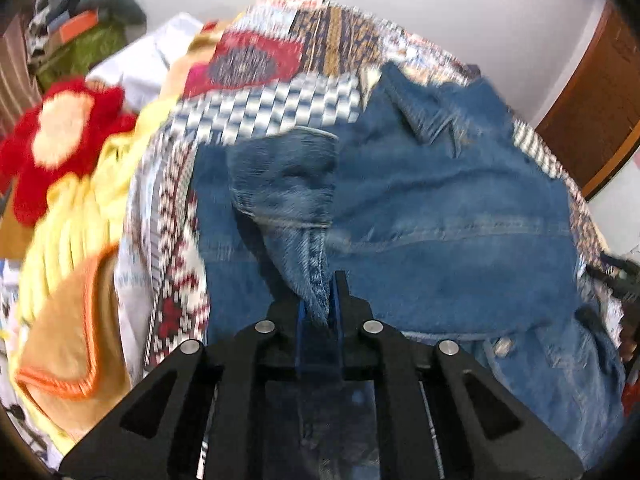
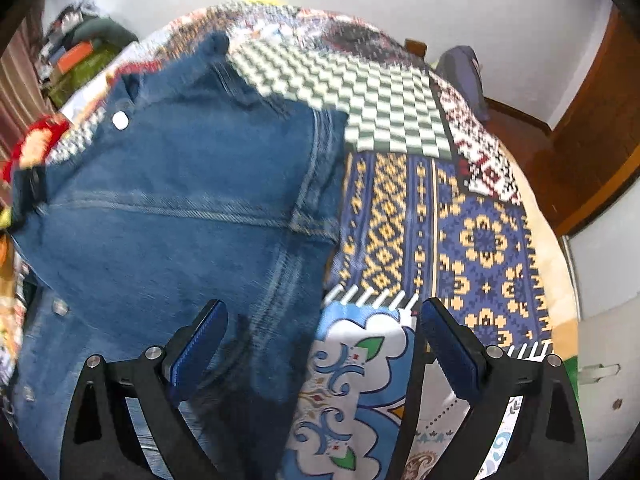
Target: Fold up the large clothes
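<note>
Denim is what you have in your left gripper [image 1: 320, 300]: its jaws are pinched tight on a narrow fold of the blue denim jacket [image 1: 420, 216], which rises to the fingertips in a ridge. That view is blurred, so which part of the garment you hold is hard to tell, perhaps a sleeve. Your right gripper [image 2: 324, 336] hangs with jaws spread wide and nothing between the pads, above the jacket's [image 2: 180, 200] edge. The jacket lies flat on the patchwork bedspread [image 2: 460, 240], with a yellow cloth [image 1: 80, 220] heaped to its left.
</note>
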`<state>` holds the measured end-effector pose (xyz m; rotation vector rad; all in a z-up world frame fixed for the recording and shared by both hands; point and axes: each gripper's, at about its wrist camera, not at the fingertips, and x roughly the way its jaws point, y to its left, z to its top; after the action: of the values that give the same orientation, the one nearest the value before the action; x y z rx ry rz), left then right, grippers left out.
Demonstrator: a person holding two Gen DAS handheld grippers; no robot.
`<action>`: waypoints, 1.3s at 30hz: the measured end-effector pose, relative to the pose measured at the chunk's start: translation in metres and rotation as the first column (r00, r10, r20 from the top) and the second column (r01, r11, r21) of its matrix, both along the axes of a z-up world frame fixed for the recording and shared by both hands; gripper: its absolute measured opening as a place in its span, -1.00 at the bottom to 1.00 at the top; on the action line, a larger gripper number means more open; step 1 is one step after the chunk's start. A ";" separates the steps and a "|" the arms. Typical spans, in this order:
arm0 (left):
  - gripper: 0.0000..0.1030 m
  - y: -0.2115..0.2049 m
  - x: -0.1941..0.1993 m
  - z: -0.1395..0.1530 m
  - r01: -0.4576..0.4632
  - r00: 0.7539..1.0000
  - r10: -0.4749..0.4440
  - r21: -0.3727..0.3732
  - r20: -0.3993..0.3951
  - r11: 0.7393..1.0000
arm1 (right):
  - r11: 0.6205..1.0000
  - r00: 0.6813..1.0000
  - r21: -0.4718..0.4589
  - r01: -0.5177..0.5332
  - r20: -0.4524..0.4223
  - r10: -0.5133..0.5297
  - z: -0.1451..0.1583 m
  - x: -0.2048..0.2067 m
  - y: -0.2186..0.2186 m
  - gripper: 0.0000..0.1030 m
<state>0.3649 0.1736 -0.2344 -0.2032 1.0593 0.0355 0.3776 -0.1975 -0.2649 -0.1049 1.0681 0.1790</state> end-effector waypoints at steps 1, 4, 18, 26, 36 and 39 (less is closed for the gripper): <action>-0.67 0.001 -0.004 -0.006 0.000 1.000 0.000 -0.001 -0.016 1.000 | 1.000 1.000 0.021 0.003 0.006 -0.003 0.006 0.001 -0.001 0.87; -0.25 0.004 -0.015 -0.026 -0.016 0.998 0.017 0.015 -0.058 1.000 | 0.996 1.000 0.087 0.020 0.001 -0.020 0.016 0.003 -0.004 0.87; 0.20 0.055 -0.059 -0.006 -0.116 0.991 0.123 0.127 -0.046 0.985 | 0.981 0.998 0.188 0.056 -0.047 -0.048 0.025 -0.001 -0.016 0.87; 0.54 0.078 -0.024 0.033 -0.121 0.992 0.113 0.159 0.056 0.980 | 0.983 0.998 0.183 0.021 0.060 -0.032 0.047 0.020 -0.009 0.87; 0.54 0.108 0.061 -0.019 -0.089 0.993 0.092 0.042 -0.076 0.995 | 0.992 1.000 0.124 -0.021 0.004 0.021 0.016 0.080 0.011 0.87; 0.54 0.115 0.077 -0.036 -0.099 0.990 0.097 -0.015 -0.104 0.995 | 0.990 0.999 0.142 0.000 -0.039 0.006 -0.004 0.102 0.011 0.87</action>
<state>0.4420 0.2882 -0.2708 -0.2740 1.1522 0.1245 0.4791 -0.1868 -0.2689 0.0258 1.0907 0.2604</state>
